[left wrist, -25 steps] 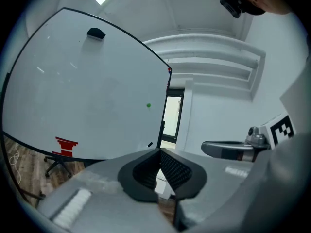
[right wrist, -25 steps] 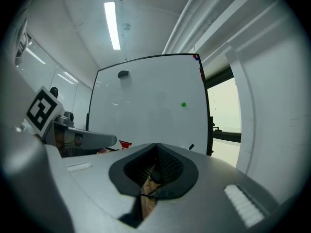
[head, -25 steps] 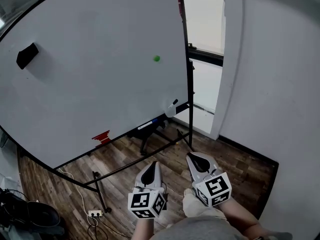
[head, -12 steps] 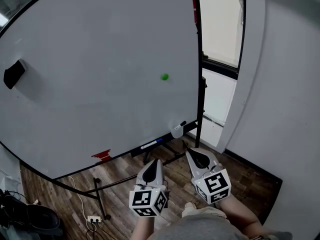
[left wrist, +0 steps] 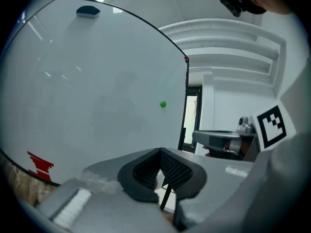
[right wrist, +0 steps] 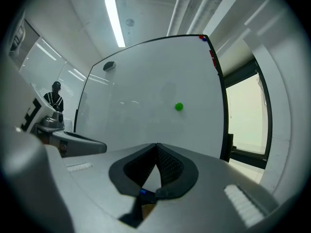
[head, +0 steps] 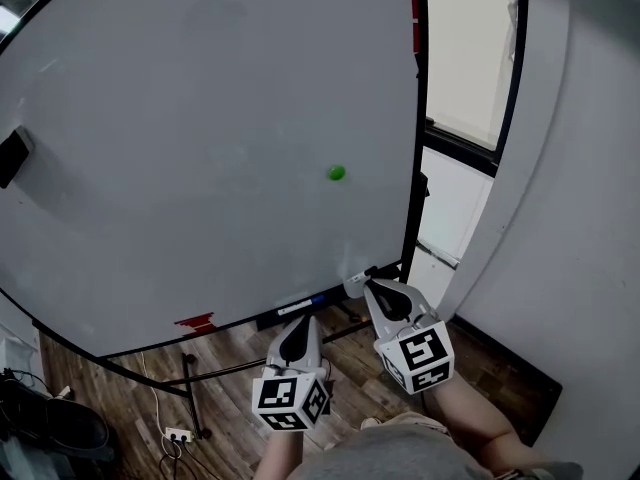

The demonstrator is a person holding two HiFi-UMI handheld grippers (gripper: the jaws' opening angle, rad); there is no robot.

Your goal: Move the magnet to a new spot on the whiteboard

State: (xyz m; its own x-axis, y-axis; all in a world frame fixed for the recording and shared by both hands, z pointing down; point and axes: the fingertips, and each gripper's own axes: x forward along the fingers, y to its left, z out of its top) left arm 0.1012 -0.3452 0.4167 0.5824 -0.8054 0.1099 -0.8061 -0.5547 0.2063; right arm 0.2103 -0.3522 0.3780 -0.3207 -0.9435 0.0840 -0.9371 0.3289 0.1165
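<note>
A small green round magnet (head: 337,173) sticks to the big whiteboard (head: 180,138), right of its middle; it also shows in the left gripper view as the magnet (left wrist: 163,104) and in the right gripper view as the magnet (right wrist: 179,107). Both grippers are held low in front of the board, well below the magnet and apart from it. My left gripper (head: 297,325) has its jaws together with nothing in them. My right gripper (head: 377,290) is shut and empty too, its tip near the board's lower right corner.
A black eraser (head: 12,156) clings to the board's far left. Markers lie on the tray (head: 300,306) under the board. The board stands on a black frame (head: 200,403) over a wood floor with a power strip (head: 176,434). A window (head: 465,58) and white wall lie right.
Both grippers have moved forward toward the board and slightly up. In the head view the board fills more of the frame; the magnet has shifted down and right, the eraser toward the left edge.
</note>
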